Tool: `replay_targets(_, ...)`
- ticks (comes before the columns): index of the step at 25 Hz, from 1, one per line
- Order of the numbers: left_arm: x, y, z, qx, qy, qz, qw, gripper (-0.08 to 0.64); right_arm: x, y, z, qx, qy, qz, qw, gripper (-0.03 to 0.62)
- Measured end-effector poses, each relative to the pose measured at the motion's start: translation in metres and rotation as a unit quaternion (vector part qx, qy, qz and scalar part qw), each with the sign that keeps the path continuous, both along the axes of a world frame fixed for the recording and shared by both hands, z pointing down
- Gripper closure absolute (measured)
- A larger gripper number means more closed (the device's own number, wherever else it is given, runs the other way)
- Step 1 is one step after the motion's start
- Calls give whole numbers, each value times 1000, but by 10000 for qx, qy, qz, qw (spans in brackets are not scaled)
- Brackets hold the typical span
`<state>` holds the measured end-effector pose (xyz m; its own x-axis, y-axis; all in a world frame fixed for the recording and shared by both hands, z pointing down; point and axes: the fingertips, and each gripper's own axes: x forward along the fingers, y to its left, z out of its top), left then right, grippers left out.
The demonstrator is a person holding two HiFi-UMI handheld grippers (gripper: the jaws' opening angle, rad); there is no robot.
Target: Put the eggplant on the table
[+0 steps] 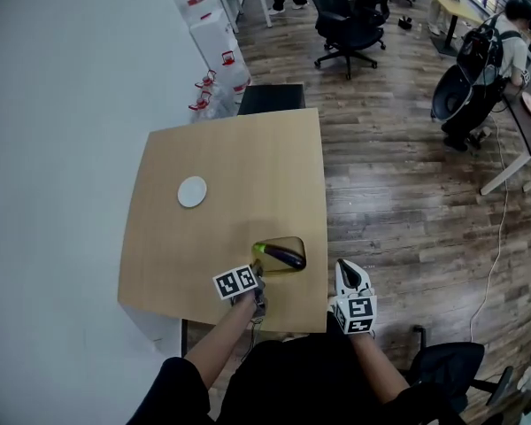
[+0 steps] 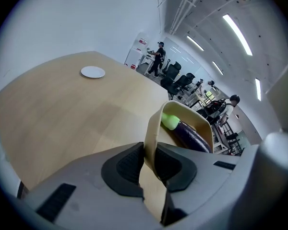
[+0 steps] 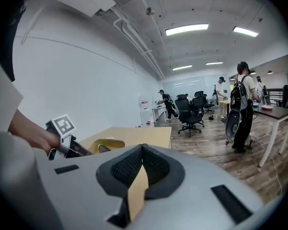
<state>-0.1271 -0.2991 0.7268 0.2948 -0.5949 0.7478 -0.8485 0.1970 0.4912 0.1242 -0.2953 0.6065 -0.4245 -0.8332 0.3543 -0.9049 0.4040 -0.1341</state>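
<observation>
Eggplant (image 2: 194,135), one only, glossy dark purple with a bright green stem end, is seen lying inside a single beige, smooth-walled bowl (image 2: 152,128) over the near part of the table (image 1: 230,158); whether the bowl touches the wood cannot be told. The bowl's thin rim is pinched by the left tongs (image 2: 150,152), clenched on it. The right tongs (image 3: 142,150) are held near the table's near right corner, pressed together on nothing. One flat, round white plate (image 1: 192,191) is set farther along the pale wood-grain top. Red labels on the white cabinets (image 1: 214,34) beyond are too small to be read.
</observation>
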Motion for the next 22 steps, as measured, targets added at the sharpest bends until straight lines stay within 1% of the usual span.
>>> replay_targets(3, 8, -20, 13, -148, 5, 36, 9999, 511, -1, -19, 6, -106, -36, -174, 9998, 532)
replay_targets(6, 19, -42, 25, -288, -121, 310, 9990, 511, -5, -37, 6, -174, -94, -373, 9991, 532)
replay_targets(8, 23, -58, 32, -362, -199, 414, 9983, 511, -7, -47, 2, -148, -85, -503, 9986, 532)
replay_targets(12, 30, -87, 48, -477, -263, 410, 9977, 511, -3, -68, 4, -185, -81, -696, 9974, 532)
replay_targets(15, 41, -106, 58, -523, -313, 523, 9968, 511, 4, -83, 7, -210, -58, -799, 9966, 532)
replay_targets(17, 45, -119, 65, -538, -344, 519, 9966, 511, 9, -93, 13, -262, -60, -824, 9962, 532)
replay_targets(22, 53, -151, 84, -626, -455, 519, 9956, 511, 16, -108, 22, -530, -268, -919, 9940, 532)
